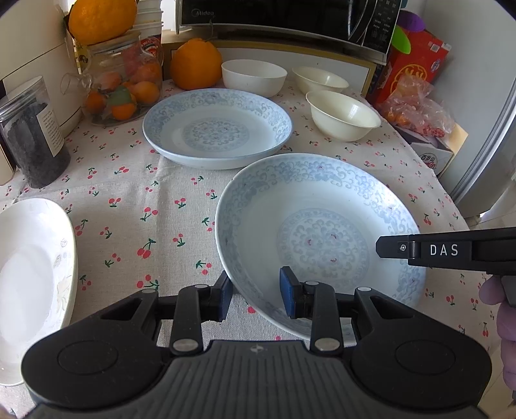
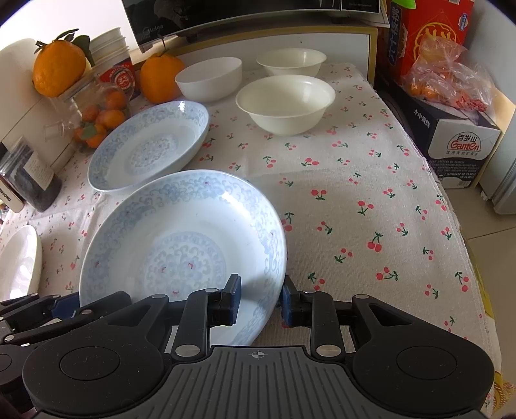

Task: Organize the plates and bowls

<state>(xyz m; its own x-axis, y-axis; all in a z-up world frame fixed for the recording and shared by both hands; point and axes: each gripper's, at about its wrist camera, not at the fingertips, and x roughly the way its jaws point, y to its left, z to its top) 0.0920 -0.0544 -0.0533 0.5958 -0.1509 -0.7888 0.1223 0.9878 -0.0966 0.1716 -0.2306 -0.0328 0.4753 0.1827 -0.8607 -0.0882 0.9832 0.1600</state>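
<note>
Cherry-print cloth over the bench point(image 2: 354, 199), microwave point(image 1: 283, 19) at the back, fruit and jars along the left edge.

Left gripper point(image 1: 256, 298): jaws parted, straddling the near-left rim of the near blue-patterned plate point(image 1: 319, 238), one pad outside the rim, the other inside the well, neither plainly pressing. Not yet clamped, by the look of the gap.

Right gripper point(image 2: 259, 301): likewise parted, astride the near-right rim of that plate, left pad inside, right pad outside against the cloth. Seen also from the left wrist as a black finger reaching in over the plate's right side.

Plate tilted, far-right edge raised off the cloth in the right wrist view; whether resting on a pad or partly lifted, cannot tell. Held between both grippers at opposite near edges, so equally close to either.

Outward: second blue-patterned plate point(image 1: 217, 127) just beyond and to the left, flat on the cloth, rims near but apart. Likely stacking target, lying forward-left of the held plate. Further back, three white bowls point(image 2: 285, 103) grouped, not nested. White plate point(image 1: 32, 283) at the far left edge, well apart.

Next move probably turns on closing both sets of jaws, then carrying forward-left.
</note>
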